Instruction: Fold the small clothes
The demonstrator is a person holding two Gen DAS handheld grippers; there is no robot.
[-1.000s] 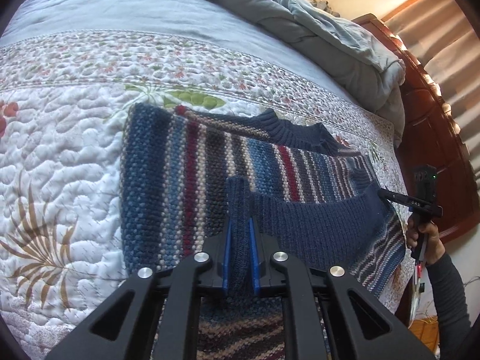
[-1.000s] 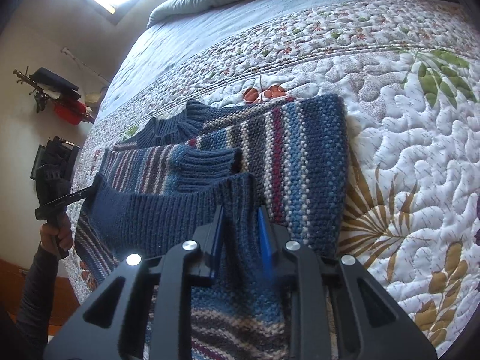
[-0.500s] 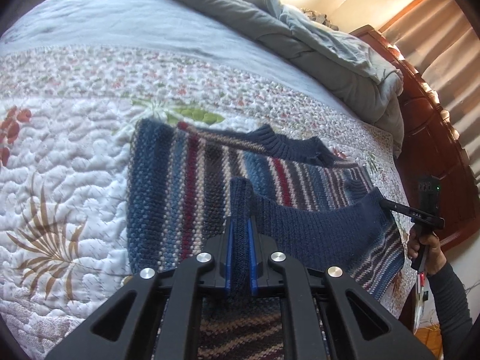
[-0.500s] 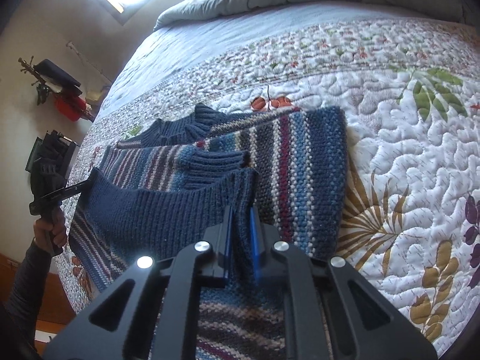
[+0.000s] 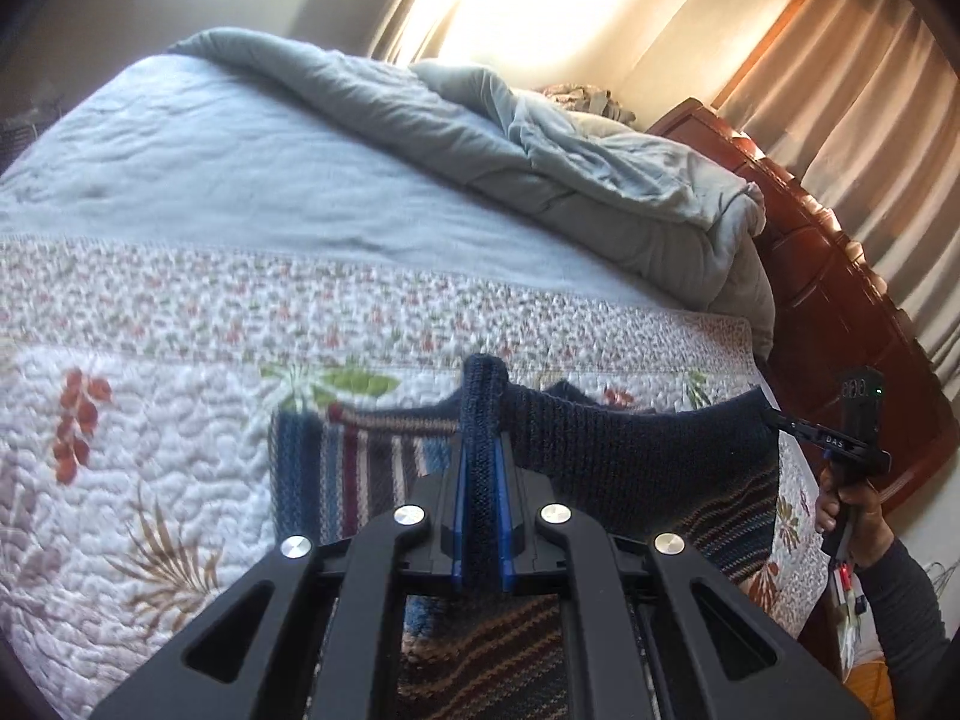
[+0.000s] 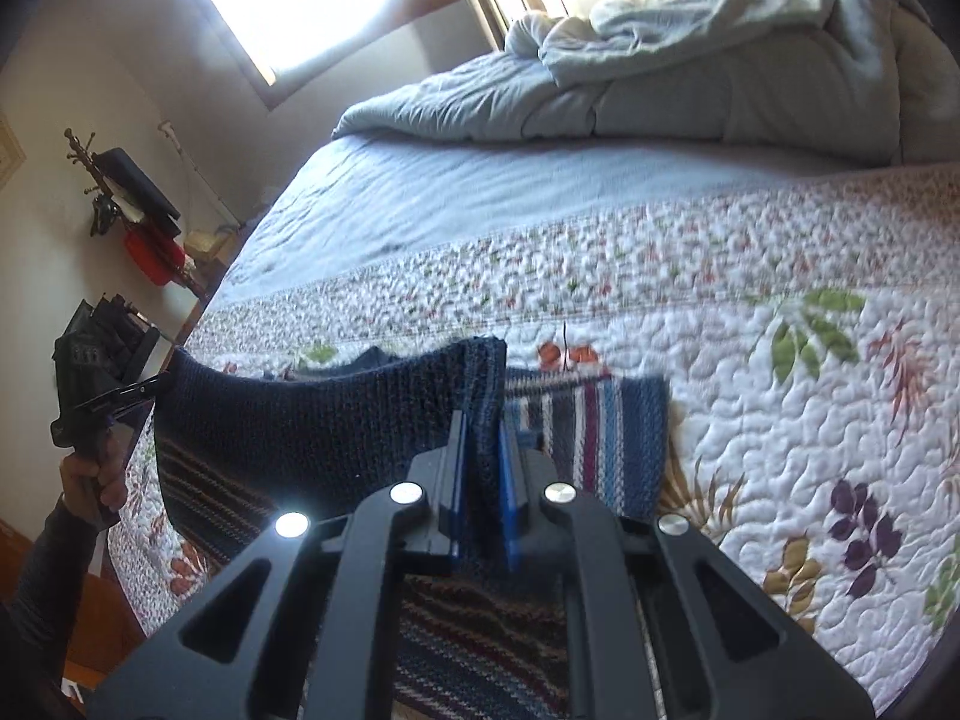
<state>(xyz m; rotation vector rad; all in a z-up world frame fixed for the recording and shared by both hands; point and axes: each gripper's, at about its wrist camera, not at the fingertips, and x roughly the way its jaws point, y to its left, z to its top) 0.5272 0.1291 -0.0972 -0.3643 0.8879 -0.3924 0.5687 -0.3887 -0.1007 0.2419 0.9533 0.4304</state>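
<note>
A striped knit sweater point(image 5: 336, 480) in blue, maroon and cream lies on the floral quilt point(image 5: 150, 450). Its dark navy ribbed hem point(image 5: 630, 450) is lifted off the bed and stretched between both grippers. My left gripper point(image 5: 480, 474) is shut on one hem corner. My right gripper point(image 6: 483, 450) is shut on the other corner, with the hem point(image 6: 312, 420) hanging taut to its left and the striped body point(image 6: 600, 426) beyond. Each gripper also shows far off in the other's view: the right one point(image 5: 774, 417), the left one point(image 6: 153, 387).
A rumpled grey duvet point(image 5: 540, 150) is heaped at the bed's far end. A dark wooden footboard point(image 5: 840, 312) runs along the right side in the left wrist view. A coat rack with bags point(image 6: 132, 204) stands by the wall.
Both grippers have lifted the navy hem up and carried it forward over the sweater towards the collar. The cameras now tilt up, showing more of the duvet and window.
</note>
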